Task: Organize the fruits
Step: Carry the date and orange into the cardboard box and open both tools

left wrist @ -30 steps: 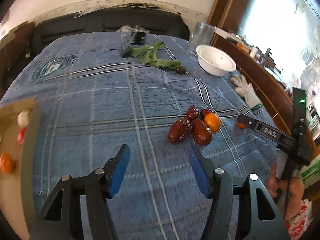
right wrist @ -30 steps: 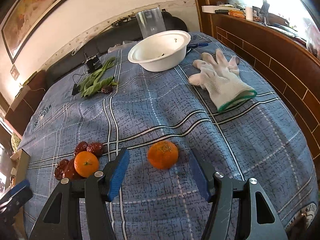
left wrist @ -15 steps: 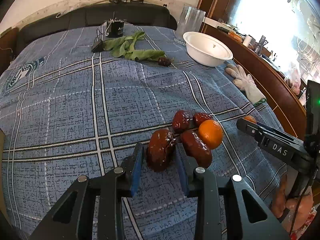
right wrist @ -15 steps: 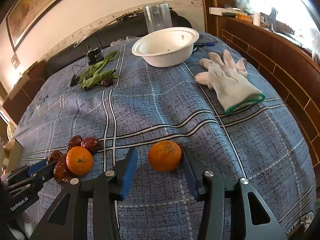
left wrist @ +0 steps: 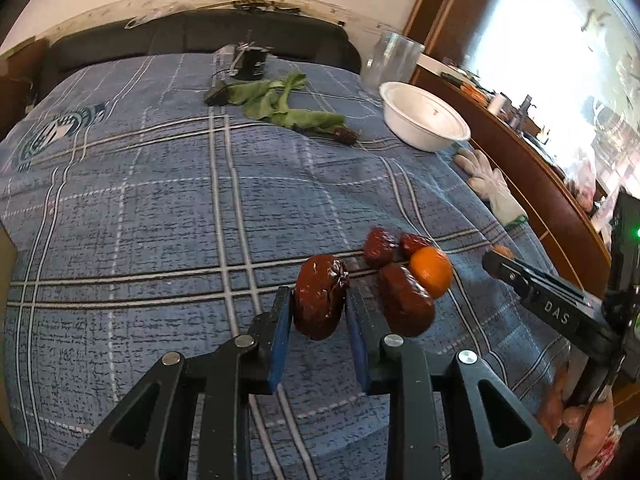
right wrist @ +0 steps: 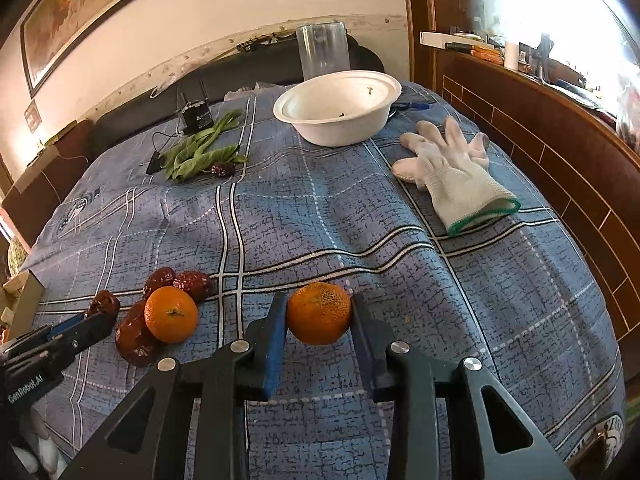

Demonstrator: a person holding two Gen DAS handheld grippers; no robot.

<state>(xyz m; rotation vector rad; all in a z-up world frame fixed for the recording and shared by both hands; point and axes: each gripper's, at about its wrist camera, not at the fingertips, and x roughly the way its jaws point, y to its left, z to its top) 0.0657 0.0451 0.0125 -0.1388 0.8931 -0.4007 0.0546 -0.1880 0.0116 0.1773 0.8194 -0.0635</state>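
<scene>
My left gripper (left wrist: 318, 294) is shut on a wrinkled dark red date (left wrist: 320, 304), its blue pads pressing both sides. Just to its right lie several more dates (left wrist: 406, 300) and an orange (left wrist: 431, 271) in a small heap on the blue plaid cloth. In the right wrist view my right gripper (right wrist: 319, 302) is closing on a second orange (right wrist: 319, 314); the pads touch its two sides. The heap with the first orange (right wrist: 171, 314) sits to its left, with the left gripper's fingers (right wrist: 80, 330) beside it.
A white bowl (right wrist: 340, 130) stands at the back with a clear jar (right wrist: 322, 52) behind it. A white glove (right wrist: 456, 176) lies to the right, near the wooden ledge (right wrist: 560, 160). Green leaves (right wrist: 200, 154), one stray date and a small black device lie far left.
My left gripper moved forward and down to the heap and closed on the leftmost date. The right jaws narrowed from wide apart until they met the orange.
</scene>
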